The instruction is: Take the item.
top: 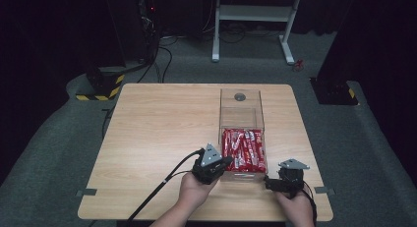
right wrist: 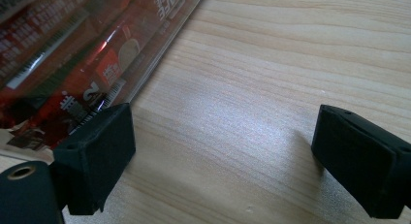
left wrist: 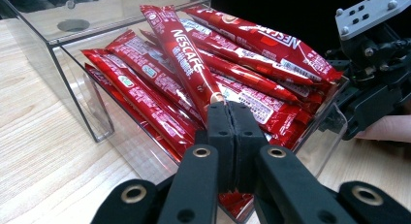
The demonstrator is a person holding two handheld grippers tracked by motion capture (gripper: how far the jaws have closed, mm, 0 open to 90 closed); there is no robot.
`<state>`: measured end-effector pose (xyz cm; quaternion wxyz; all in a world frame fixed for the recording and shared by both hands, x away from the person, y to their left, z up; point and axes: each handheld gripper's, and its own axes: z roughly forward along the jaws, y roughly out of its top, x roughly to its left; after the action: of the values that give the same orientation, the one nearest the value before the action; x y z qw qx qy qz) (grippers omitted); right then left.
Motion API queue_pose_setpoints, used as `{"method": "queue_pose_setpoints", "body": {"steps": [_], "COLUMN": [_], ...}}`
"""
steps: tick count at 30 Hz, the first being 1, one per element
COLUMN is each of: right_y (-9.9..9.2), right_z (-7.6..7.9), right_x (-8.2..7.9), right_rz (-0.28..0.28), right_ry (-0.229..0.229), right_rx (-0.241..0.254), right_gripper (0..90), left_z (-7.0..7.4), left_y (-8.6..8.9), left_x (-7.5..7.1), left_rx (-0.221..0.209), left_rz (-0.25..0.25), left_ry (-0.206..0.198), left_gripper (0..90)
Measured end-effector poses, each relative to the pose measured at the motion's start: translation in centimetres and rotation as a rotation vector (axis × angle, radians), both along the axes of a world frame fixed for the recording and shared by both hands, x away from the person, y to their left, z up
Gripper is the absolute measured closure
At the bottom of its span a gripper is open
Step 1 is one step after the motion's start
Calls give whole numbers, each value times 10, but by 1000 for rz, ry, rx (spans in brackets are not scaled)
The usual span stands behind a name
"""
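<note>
High view: two hand-held grippers (top: 227, 161) (top: 269, 184), one box (top: 239, 109)

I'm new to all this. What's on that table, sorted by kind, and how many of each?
Clear plastic box: 1
Red Nescafé sticks: at least 6, overlapping in the box, exact count unclear
Grippers: 2, the left gripper shut on one stick, the right gripper open
Total: at least 9
</note>
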<state>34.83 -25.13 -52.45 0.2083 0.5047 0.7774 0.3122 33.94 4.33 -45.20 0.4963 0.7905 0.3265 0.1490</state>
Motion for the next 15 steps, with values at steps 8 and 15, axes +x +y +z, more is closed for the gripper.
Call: {"method": "queue_pose_setpoints", "body": {"steps": [8, 15], "right_y": [0, 0], "right_z": [0, 0], "right_x": [0, 0], "right_rz": [0, 0], "right_ry": [0, 0], "right_rx": [0, 0], "right_gripper": [82, 82], "left_z": [0, 2], "left_y": [0, 1], "left_x": [-1, -2], "left_rx": [-1, -28], "left_rz": [-15, -14], "left_ry": [-14, -22], "left_gripper": [890, 890]}}
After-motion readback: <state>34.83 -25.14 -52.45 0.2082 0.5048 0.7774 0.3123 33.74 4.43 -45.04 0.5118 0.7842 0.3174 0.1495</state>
